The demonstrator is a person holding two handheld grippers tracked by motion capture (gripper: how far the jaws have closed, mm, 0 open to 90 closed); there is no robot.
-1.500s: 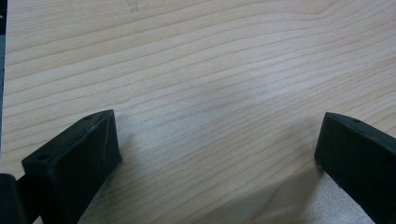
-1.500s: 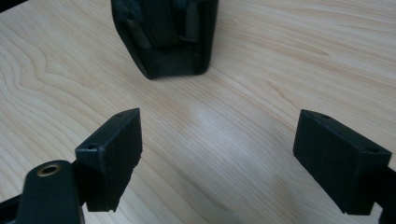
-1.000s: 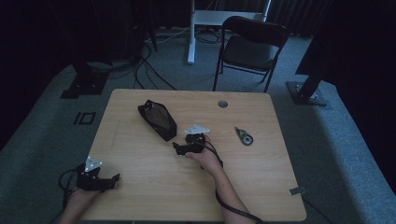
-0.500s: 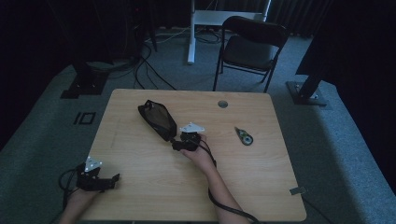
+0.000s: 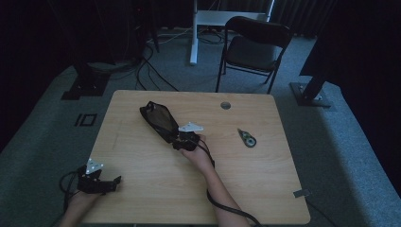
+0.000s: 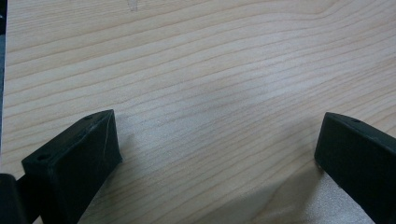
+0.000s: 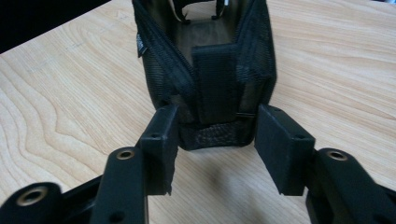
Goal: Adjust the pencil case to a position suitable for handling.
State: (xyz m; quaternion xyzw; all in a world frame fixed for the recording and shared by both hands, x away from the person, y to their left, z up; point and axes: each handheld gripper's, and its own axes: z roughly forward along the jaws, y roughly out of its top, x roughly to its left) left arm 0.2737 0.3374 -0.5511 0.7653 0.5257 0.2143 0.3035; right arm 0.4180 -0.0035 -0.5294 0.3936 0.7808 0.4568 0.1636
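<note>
Right gripper (image 7: 215, 140), jaws just closing, straddles the near end of the black mesh pouch (image 7: 205, 70) mid-table (image 5: 142, 198), pads seemingly touching its sides; no legible writing; left gripper (image 5: 111, 183) gapes near the front-left edge

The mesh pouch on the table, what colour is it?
Black, with see-through mesh sides; the mesh pouch shows best in the right gripper view.

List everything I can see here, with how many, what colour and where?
Table: one, light wood, centre.
Mesh pouch: one, black, left of middle; its end sits between the right gripper's fingers, which have just been closing.
Tape dispenser: one, dark, right side.
Folding chair: one, black, behind table.
Cables: several, black, floor behind.
Left gripper: one, black, near-left corner, open.
Right gripper: one, black, at pouch.
</note>
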